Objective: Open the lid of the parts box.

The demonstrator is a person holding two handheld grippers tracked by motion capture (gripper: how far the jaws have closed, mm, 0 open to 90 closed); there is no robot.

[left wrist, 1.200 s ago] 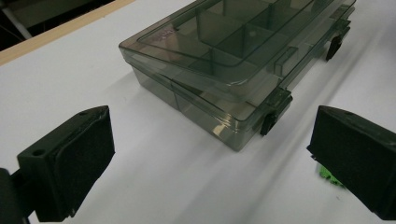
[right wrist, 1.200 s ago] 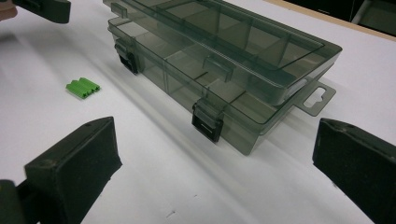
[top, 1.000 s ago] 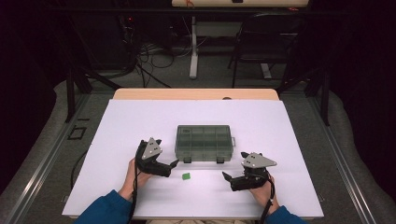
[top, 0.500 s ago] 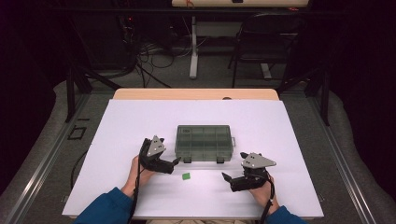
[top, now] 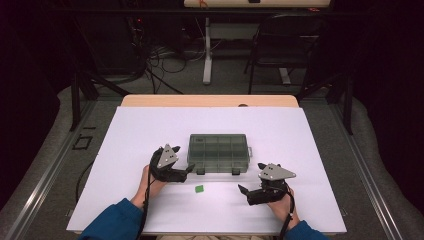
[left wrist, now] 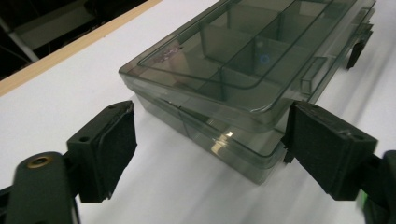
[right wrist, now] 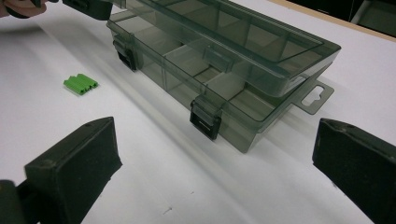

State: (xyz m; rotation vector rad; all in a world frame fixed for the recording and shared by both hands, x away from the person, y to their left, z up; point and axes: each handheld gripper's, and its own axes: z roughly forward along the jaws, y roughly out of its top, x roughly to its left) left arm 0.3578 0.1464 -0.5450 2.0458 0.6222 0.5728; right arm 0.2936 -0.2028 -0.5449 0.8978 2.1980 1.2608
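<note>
On a white sheet [top: 150, 130] laid over the wooden table [top: 210, 100], a smoke-grey plastic compartment box [top: 219, 153] lies flat near the middle, its clear lid [left wrist: 243, 42] down over a grid of dividers that look empty from here. It reads as light and rigid, with glossy walls that would likely slip under a loose pinch and thin plastic that could crack if squeezed hard. Best holds, by this look, are the short end walls or the corner rim, where lid and base stack up and give the pads a double edge to bite; the two dark latches [right wrist: 205, 119] on the near long side and the hang tab [right wrist: 314, 97] at one end are smaller, weaker grips. At the box's left end, the left gripper [top: 179, 172] sits with its jaws spread on either side of the near corner, and they have just been closing; the right-hand pad looks close against the box edge, the other stands clear, so nothing is pinched yet. Off the right end, well apart from the box, the right gripper [top: 245, 192] rests low with its jaws wide and empty. Between the two grippers, a small ridged green block [top: 199, 188] lies alone on the sheet, just in front of the box.
</note>
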